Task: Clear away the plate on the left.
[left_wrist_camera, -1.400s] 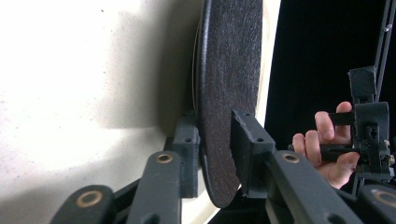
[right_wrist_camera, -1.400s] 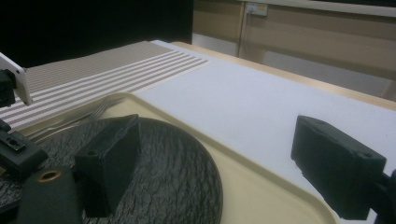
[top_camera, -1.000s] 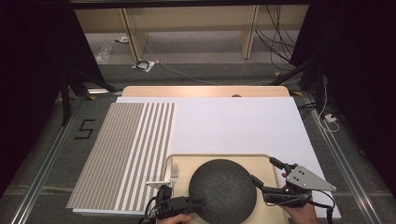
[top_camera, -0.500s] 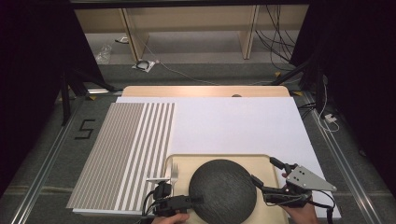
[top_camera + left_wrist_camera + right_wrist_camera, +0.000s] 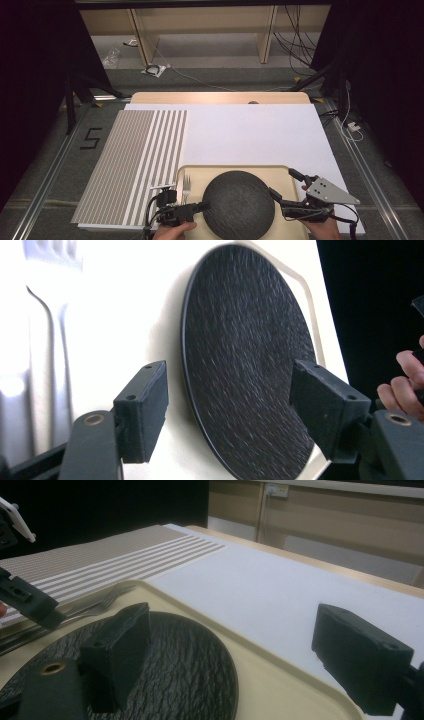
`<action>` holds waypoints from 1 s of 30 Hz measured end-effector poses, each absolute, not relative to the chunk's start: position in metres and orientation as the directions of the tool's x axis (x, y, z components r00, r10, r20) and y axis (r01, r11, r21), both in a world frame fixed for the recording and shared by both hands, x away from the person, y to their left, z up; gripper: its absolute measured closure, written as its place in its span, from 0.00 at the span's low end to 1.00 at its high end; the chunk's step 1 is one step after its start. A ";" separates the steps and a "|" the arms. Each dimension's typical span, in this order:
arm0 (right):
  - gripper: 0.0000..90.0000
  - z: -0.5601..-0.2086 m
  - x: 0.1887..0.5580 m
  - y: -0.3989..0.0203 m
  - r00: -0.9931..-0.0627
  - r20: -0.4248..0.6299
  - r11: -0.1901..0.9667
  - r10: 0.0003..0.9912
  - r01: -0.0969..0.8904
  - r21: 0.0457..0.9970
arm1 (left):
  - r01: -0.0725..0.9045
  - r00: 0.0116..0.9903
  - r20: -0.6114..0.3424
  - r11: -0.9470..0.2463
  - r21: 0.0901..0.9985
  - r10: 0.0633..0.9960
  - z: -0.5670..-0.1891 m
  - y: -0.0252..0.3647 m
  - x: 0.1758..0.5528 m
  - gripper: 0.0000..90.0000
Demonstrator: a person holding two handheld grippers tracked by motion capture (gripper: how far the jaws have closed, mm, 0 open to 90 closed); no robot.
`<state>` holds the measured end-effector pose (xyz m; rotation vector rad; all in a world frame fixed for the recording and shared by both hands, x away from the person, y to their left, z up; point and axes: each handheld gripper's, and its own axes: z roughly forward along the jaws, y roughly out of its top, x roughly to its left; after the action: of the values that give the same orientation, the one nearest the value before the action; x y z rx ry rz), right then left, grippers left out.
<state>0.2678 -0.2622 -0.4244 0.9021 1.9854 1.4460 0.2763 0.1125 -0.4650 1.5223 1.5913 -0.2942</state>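
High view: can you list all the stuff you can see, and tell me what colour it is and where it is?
plate: one, black, round, lying on the tray
tray: one, cream, at the near edge of the table
fork: one, silver, on the tray left of the plate
striped mat: one, grey and white, on the left of the table
white sheet: one, white, covering the middle and right of the table
table: one, light wood, its far edge showing past the sheet
left gripper: one, black, jaws open at the plate's left rim
right gripper: one, black with a grey plate, jaws open at the plate's right rim
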 end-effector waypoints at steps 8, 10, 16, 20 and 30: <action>0.19 -0.424 0.268 -0.262 -0.645 -0.021 0.205 0.764 0.212 0.956 | 0.844 0.292 -0.634 0.119 0.523 0.716 -0.453 0.115 0.281 0.33; 0.19 -0.424 0.268 -0.263 -0.645 -0.021 0.206 0.764 0.214 0.955 | 0.820 0.333 -0.608 0.098 0.564 0.721 -0.449 0.115 0.282 0.32; 0.19 -0.424 0.268 -0.262 -0.649 -0.017 0.203 0.761 0.213 0.956 | 0.746 0.426 -0.512 0.030 0.665 0.745 -0.440 0.117 0.284 0.32; 0.19 -0.424 0.268 -0.262 -0.649 -0.017 0.203 0.760 0.213 0.956 | 0.676 0.470 -0.432 0.000 0.737 0.770 -0.436 0.121 0.285 0.33; 0.19 -0.424 0.268 -0.263 -0.649 -0.016 0.202 0.761 0.213 0.956 | 0.588 0.568 -0.365 -0.053 0.807 0.737 -0.432 0.130 0.293 0.31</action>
<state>0.2676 -0.2627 -0.4238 0.9028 1.9888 1.4581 0.2925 0.1302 -0.4319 1.7360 1.1033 0.1753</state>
